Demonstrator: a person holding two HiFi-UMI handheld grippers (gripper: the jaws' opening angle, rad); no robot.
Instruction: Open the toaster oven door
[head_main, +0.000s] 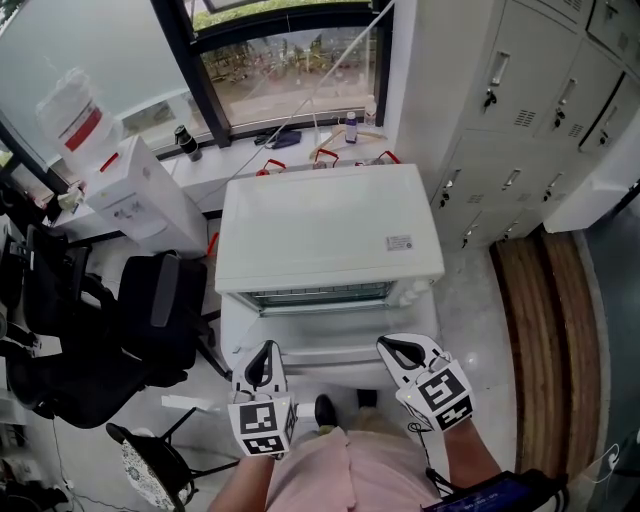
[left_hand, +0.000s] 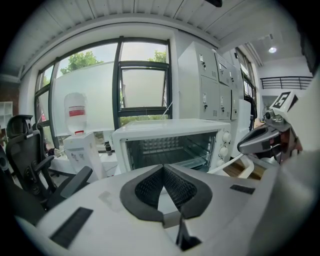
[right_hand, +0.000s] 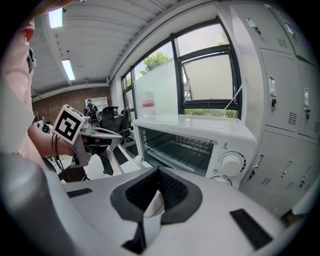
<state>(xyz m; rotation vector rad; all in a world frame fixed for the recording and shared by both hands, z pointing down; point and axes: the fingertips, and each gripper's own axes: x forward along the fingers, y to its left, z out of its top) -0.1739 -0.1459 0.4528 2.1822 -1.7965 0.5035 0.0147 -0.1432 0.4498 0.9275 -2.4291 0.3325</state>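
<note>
The white toaster oven (head_main: 330, 225) stands straight ahead with its door (head_main: 330, 350) swung down flat and the wire rack (head_main: 320, 295) showing inside. My left gripper (head_main: 265, 362) hovers at the door's front left edge, shut and empty. At the front right edge my right gripper (head_main: 403, 350) is shut too, with nothing in it. The left gripper view shows its pads meeting in front of the oven (left_hand: 170, 142), with the right gripper (left_hand: 265, 140) off to the side. From the right gripper view, the oven (right_hand: 200, 132), its knobs (right_hand: 231, 162) and the left gripper (right_hand: 95, 132) are visible.
A black office chair (head_main: 120, 330) stands left of the oven, with a water dispenser (head_main: 140, 195) behind it. Grey lockers (head_main: 520, 110) fill the right side. Bottles (head_main: 350, 125) sit on the window sill. A wooden floor strip (head_main: 550, 310) runs at the right.
</note>
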